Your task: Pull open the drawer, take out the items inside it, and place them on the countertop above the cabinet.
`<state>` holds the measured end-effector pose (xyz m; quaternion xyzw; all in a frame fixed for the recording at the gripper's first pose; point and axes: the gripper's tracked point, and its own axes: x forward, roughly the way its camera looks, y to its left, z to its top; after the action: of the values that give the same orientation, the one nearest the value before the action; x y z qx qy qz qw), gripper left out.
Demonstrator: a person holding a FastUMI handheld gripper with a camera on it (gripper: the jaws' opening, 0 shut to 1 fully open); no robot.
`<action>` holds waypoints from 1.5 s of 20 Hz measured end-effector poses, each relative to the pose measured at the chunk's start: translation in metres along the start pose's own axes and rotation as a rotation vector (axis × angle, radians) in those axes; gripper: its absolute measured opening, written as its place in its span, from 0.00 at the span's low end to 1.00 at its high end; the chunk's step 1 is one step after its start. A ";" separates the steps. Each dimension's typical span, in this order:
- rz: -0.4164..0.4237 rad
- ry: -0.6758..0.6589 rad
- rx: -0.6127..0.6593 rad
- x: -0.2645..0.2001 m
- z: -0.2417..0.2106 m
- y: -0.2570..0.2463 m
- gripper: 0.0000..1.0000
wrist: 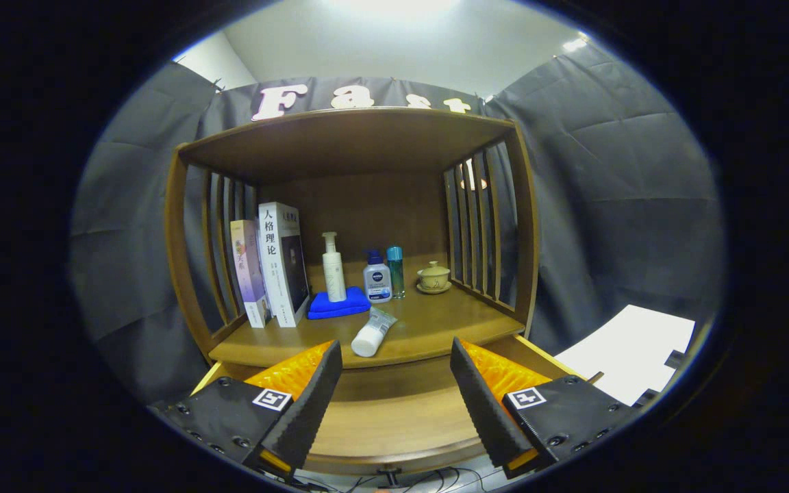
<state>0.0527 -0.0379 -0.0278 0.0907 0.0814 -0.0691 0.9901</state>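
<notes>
**Two fingers spread wide over an open drawer**

Two fingers of the gripper [394, 383] stood far apart and held nothing. Between and below them lay the pulled-out drawer [394, 418], its wooden floor bare where it showed. Just beyond the drawer's back edge began the countertop [435, 329], and on it, nearest the drawer, lay a white tube [372, 333] on its side. Farther back from the drawer sat a folded blue cloth [338, 305] with a white pump bottle [333, 268] on it, then a small white bottle [377, 278], a teal bottle [395, 272] and a lidded cup [433, 277]. Upright books [278, 263] stood left of the cloth.
</notes>
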 end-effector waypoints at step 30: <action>0.120 0.105 -0.112 -0.042 -0.174 0.016 1.00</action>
<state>-0.0118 0.0158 -0.1864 0.0432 0.1313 -0.0002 0.9904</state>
